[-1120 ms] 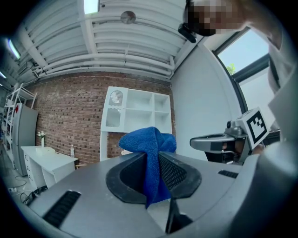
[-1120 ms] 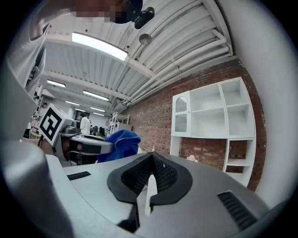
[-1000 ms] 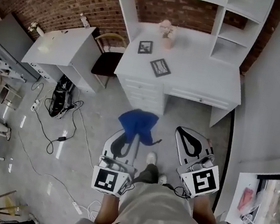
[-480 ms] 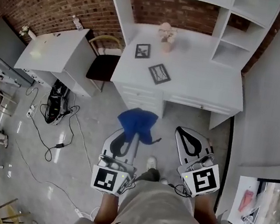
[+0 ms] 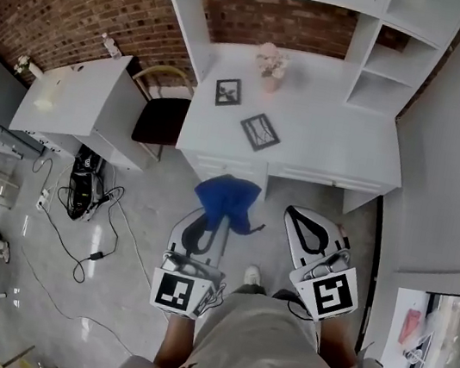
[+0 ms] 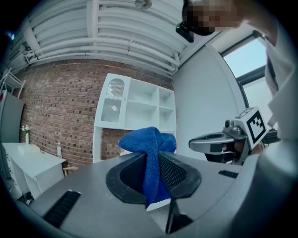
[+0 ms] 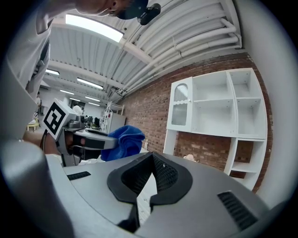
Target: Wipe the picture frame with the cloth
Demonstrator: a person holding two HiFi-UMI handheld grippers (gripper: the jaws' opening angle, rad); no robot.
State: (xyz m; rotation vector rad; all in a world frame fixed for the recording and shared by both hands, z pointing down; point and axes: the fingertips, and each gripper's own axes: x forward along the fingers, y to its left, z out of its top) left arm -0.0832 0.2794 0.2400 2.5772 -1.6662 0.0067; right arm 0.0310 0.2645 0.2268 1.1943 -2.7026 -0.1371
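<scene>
On the white bench [image 5: 333, 144] sit two picture frames, nearer frame [image 5: 260, 131] and farther frame [image 5: 228, 92], beside one flower vase [image 5: 270, 61]. Left claw [image 5: 209, 219] clamps the one blue cloth [image 5: 227, 200] short of the bench; right claw [image 5: 306, 225] closed, empty.

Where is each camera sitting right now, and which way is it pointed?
Head view: on the person's head, looking steeply down at the white desk; left tongs, right tongs and torso show.
Left gripper view: on the left tongs, facing the shelf unit; they grip the cloth.
Right gripper view: on the right tongs, facing the shelf unit; jaws together, empty.
Shared: both gripper views show the cloth and shelf unit.
</scene>
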